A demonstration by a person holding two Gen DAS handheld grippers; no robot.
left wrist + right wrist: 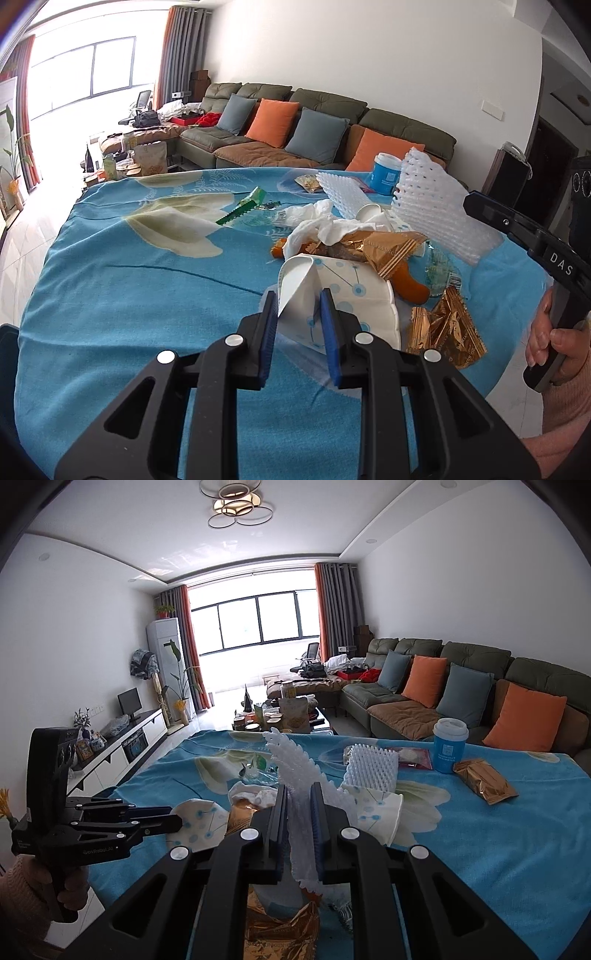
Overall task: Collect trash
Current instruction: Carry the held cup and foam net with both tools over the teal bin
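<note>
The left gripper [298, 314] is clamped on a crushed white paper cup [332, 295] printed with blue dots, its blue pads pressing a folded flap of the cup wall at the near edge of the trash pile. The right gripper [300, 816] is clamped on a sheet of white foam netting [295, 775], which stands up between its pads and fans out above them.

Both pieces sit over a tabletop covered by a blue cloth [129, 295] with pale flower prints. Just beside the held cup lie gold snack wrappers [443, 332], crumpled white tissue [325, 229] and an orange peel [410, 284]. Farther back are a green wrapper [245, 206], a second foam pad [371, 770] and a blue cup with a white lid [448, 744]. A gold packet [484, 779] lies apart to the right of the pile. A sofa [406, 701] with orange and grey cushions stands behind.
</note>
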